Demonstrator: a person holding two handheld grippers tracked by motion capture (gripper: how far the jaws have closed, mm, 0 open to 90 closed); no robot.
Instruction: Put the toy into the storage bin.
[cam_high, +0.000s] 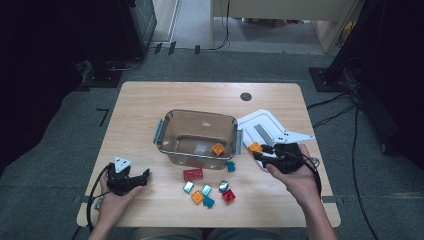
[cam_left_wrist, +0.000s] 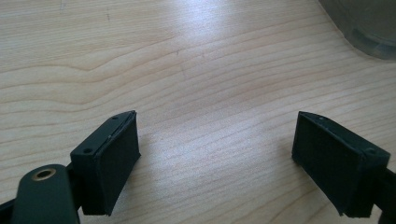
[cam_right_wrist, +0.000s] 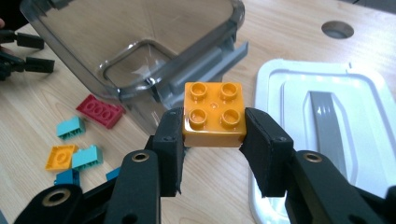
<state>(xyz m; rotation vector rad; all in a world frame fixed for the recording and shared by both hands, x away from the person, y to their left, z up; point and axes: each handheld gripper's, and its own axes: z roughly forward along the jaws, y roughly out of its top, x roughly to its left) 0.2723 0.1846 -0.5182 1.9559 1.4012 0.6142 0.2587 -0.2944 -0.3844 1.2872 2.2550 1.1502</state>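
A: What sits in the right gripper (cam_right_wrist: 214, 128)?

B: A square orange plastic building brick (cam_right_wrist: 215, 114) with four round studs on top, two by two. Its faces are glossy and catch the light, and its edges are slightly rounded. The two black pads press on its opposite side walls, so the gripper is clamped on it, studs up.

A: Where is it in relation to the table?

B: In the high view the orange brick (cam_high: 255, 147) is held clear of the pale wooden table (cam_high: 150, 100), just beside the right edge of the clear smoky plastic bin with grey handles (cam_high: 197, 131) and in front of the white plastic lid with a grey strip (cam_high: 267, 125). A second orange brick (cam_high: 218, 149) lies inside the bin.

A: And the left gripper (cam_left_wrist: 217, 154)?

B: Its jaws stand wide apart over bare wood with nothing between them. In the high view it rests near the table's front left corner, well apart from the loose bricks.

A: Which loose bricks?

B: A flat red brick (cam_high: 193, 174), and several teal, orange and red ones in front of the bin.
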